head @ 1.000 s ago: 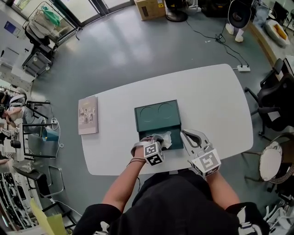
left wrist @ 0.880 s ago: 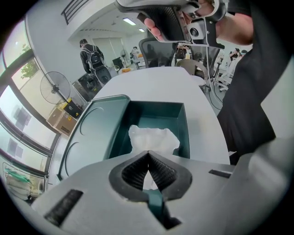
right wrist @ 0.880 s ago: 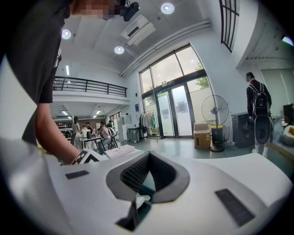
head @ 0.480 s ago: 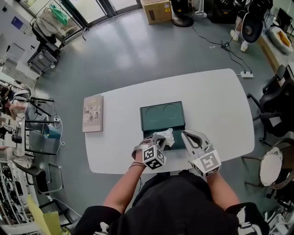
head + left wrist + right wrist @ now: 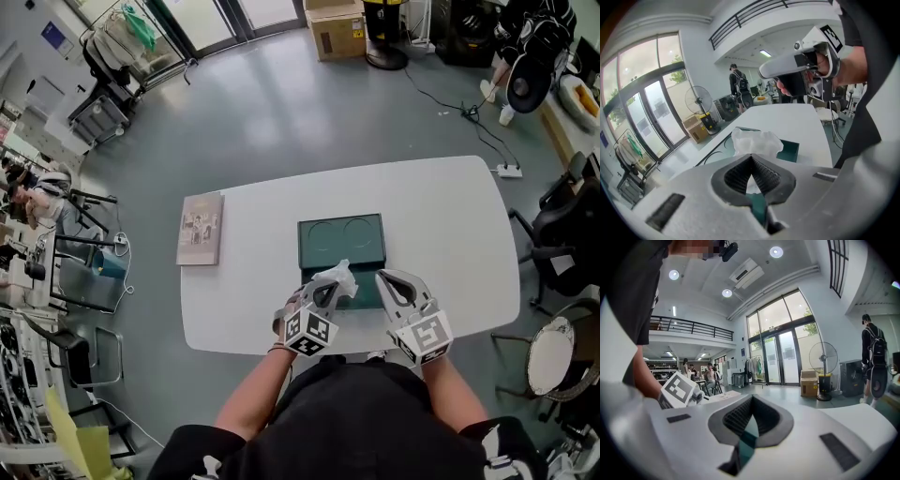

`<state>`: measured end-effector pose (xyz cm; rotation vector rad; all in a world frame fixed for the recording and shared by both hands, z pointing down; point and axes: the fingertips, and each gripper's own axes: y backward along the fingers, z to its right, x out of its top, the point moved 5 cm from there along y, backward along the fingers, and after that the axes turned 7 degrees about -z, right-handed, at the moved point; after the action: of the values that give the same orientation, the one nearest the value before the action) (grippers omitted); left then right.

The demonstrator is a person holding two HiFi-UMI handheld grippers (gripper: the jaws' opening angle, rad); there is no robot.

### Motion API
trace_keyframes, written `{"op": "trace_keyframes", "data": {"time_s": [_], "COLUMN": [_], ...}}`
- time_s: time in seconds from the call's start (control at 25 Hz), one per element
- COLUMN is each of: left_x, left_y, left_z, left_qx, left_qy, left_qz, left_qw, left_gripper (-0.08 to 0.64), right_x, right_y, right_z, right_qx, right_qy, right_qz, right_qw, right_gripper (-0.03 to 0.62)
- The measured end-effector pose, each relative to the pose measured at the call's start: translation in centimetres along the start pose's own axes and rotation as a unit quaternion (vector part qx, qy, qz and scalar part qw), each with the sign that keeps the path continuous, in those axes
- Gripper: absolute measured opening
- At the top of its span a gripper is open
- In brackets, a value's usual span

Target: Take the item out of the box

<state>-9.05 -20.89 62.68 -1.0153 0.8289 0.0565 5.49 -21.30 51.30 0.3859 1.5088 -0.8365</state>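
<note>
Dark green rectangular box (image 5: 342, 242): open, flat on the white surface (image 5: 441, 216), near the person's edge. Lid folded back on the far side, its inner face up, with two round recesses side by side. Base tray on the near side, partly hidden; a corner shows in the left gripper view (image 5: 790, 151).

Item: white crumpled paper-wrapped bundle (image 5: 336, 277), small, loosely bunched, contents not visible. Pinched at its lower edge between the closed fingers of the left gripper (image 5: 327, 288), held over the tray's left part, clear of the box (image 5: 756, 142).

A sliver of green box wall sits between the closed fingers of the right gripper (image 5: 386, 278), at the tray's right side.
</note>
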Motion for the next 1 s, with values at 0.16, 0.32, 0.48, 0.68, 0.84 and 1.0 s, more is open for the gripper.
{"op": "trace_keyframes", "data": {"time_s": [0.16, 0.32, 0.48, 0.68, 0.84, 1.0], "left_x": [0.5, 1.4, 3.0, 4.0, 3.9, 3.6], "left_y": [2.0, 4.1, 7.0, 10.0, 11.6, 12.9], "left_z": [-1.5, -3.3, -5.0, -7.0, -7.8, -8.2], "left_qx": [0.026, 0.062, 0.095, 0.125, 0.142, 0.173], "left_qy": [0.077, 0.121, 0.140, 0.179, 0.211, 0.215], "left_qz": [0.043, 0.092, 0.140, 0.184, 0.215, 0.236], "left_qw": [0.9958, 0.9865, 0.9755, 0.9583, 0.9427, 0.9318], "left_gripper": [0.011, 0.009, 0.011, 0.009, 0.009, 0.011], "right_x": [0.1, 0.2, 0.6, 1.5, 1.8, 2.4], "right_y": [0.1, -0.1, -0.4, -0.7, -0.7, -0.5], "right_z": [-0.2, 0.0, 0.0, 0.1, 0.3, 0.5], "right_qx": [-0.009, -0.016, -0.014, -0.017, -0.023, -0.035], "right_qy": [0.002, 0.003, 0.004, 0.015, 0.021, 0.032], "right_qz": [-0.004, -0.007, -0.008, -0.002, 0.000, 0.004], "right_qw": [1.000, 1.000, 1.000, 1.000, 1.000, 0.999], "right_gripper": [0.006, 0.006, 0.006, 0.006, 0.006, 0.006]}}
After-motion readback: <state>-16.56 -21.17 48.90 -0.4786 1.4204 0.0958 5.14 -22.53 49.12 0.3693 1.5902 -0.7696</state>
